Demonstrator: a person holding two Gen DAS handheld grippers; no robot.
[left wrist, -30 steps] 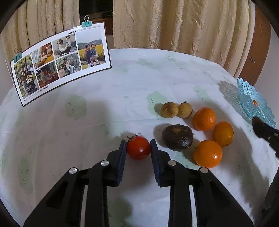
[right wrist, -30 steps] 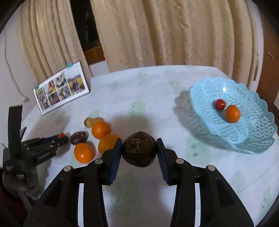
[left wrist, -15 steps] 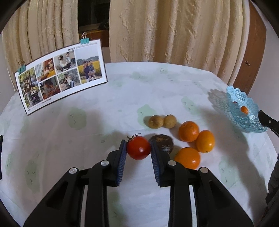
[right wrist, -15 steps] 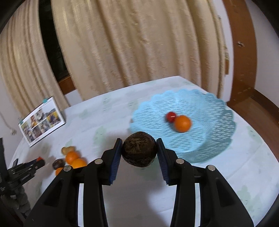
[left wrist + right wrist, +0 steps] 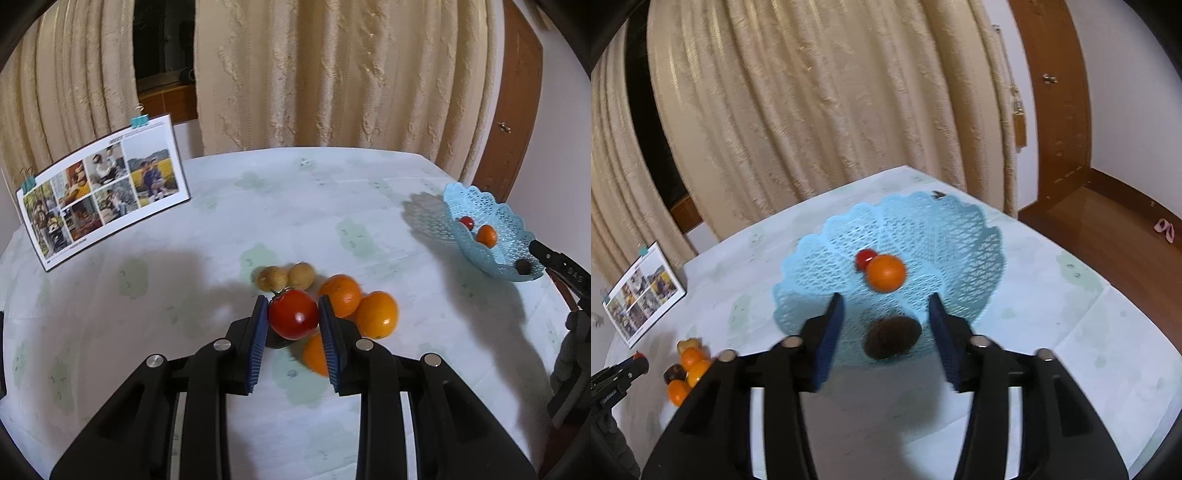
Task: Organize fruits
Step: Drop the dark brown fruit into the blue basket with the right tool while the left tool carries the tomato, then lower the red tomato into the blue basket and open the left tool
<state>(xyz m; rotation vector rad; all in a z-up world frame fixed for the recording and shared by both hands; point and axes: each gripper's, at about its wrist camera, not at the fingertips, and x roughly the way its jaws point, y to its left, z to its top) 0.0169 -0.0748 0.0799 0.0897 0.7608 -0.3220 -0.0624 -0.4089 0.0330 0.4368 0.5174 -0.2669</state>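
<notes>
My left gripper (image 5: 293,319) is shut on a red tomato (image 5: 293,314) and holds it above the fruit pile: oranges (image 5: 376,314), two small tan fruits (image 5: 284,277) and a dark fruit (image 5: 277,340) partly hidden under the tomato. My right gripper (image 5: 886,325) is open above the near side of the light blue basket (image 5: 945,236). A dark brown fruit (image 5: 891,337) lies in the basket below the jaws, apart from both pads. An orange (image 5: 886,273) and a small red fruit (image 5: 864,257) lie in the basket too. The basket (image 5: 491,258) shows at the right in the left wrist view.
A photo board (image 5: 99,192) stands clipped at the table's far left. Beige curtains hang behind the round table with its pale cloth (image 5: 332,206). A wooden door frame (image 5: 1056,110) and floor lie to the right, past the table edge.
My right gripper moved over the basket, opened and let the dark brown fruit drop into it. My left gripper lifted the tomato off the table, above the fruit pile.
</notes>
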